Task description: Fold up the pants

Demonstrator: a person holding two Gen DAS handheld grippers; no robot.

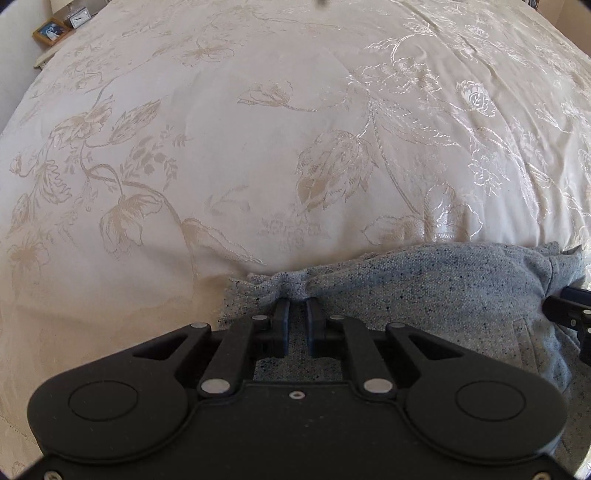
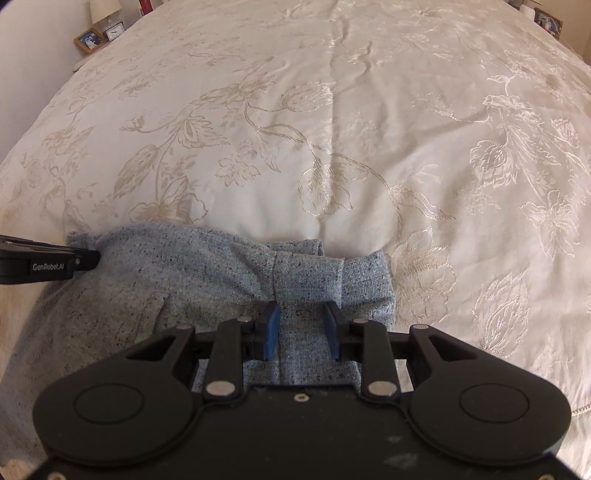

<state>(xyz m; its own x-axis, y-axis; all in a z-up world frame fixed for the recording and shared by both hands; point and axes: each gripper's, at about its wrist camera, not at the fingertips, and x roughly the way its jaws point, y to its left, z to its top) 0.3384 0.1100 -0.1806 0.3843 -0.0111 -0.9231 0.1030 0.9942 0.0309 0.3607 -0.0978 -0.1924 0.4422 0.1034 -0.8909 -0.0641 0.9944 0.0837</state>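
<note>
A bed [image 2: 332, 129] with a cream floral bedspread fills both views. Grey speckled pants [image 2: 207, 280] lie on its near edge, bunched along the far hem. The left gripper [image 1: 297, 304] points level across the bed, its jaws closed on a pinched fold at the pants' left corner. The right gripper [image 2: 302, 309] reaches forward beside it, jaws parted with a band of pants fabric lying between them. A picture frame [image 2: 88, 40] and small clock [image 2: 115, 31] stand far off by the headboard.
</note>
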